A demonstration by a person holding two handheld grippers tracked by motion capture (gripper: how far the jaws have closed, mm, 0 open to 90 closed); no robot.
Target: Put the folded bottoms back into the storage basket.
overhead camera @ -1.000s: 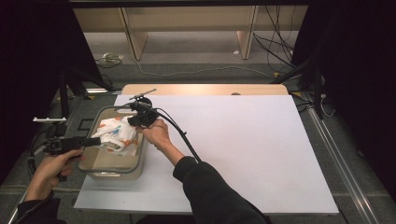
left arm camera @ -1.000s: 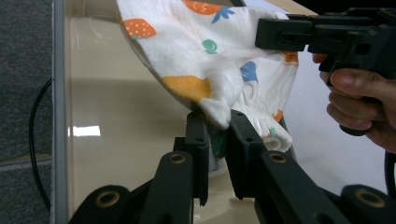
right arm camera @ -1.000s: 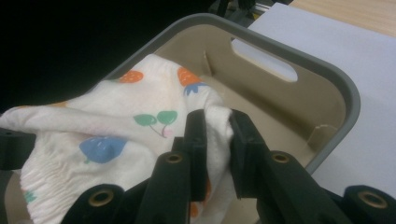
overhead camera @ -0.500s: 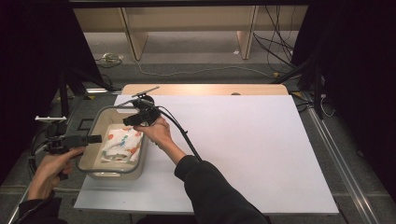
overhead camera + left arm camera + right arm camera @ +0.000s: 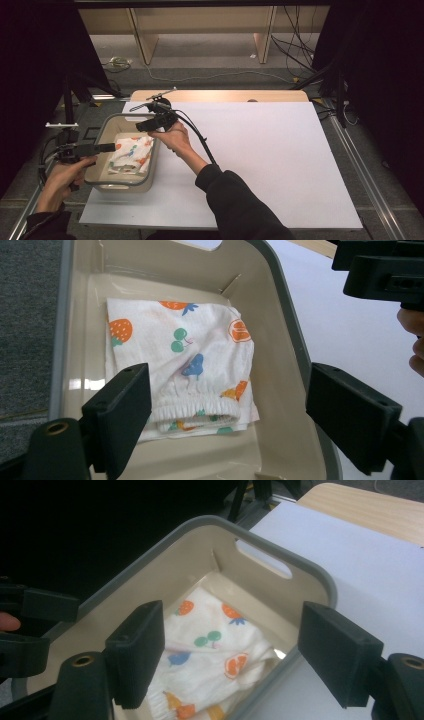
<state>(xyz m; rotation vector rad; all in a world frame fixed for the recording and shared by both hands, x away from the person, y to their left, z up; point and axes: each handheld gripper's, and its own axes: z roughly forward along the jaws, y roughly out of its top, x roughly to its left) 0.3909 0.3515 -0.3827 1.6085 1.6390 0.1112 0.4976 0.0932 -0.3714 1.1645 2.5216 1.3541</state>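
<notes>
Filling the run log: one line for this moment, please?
phase: release | folded printed garment: lying in beige bin | left tool: just opened, empty | right tool: just opened, empty, above bin

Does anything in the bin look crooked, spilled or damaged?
Nothing stands out. The folded white fruit-print cloth lies flat inside the beige plastic bin with grey rim, which sits upright on the white table sheet. No spill or damage shows.

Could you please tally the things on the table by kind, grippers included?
Folded printed garment: 1, lying in the bin
Beige bin: 1
Open grippers: 2, left gripper and right gripper
Total: 4
</notes>
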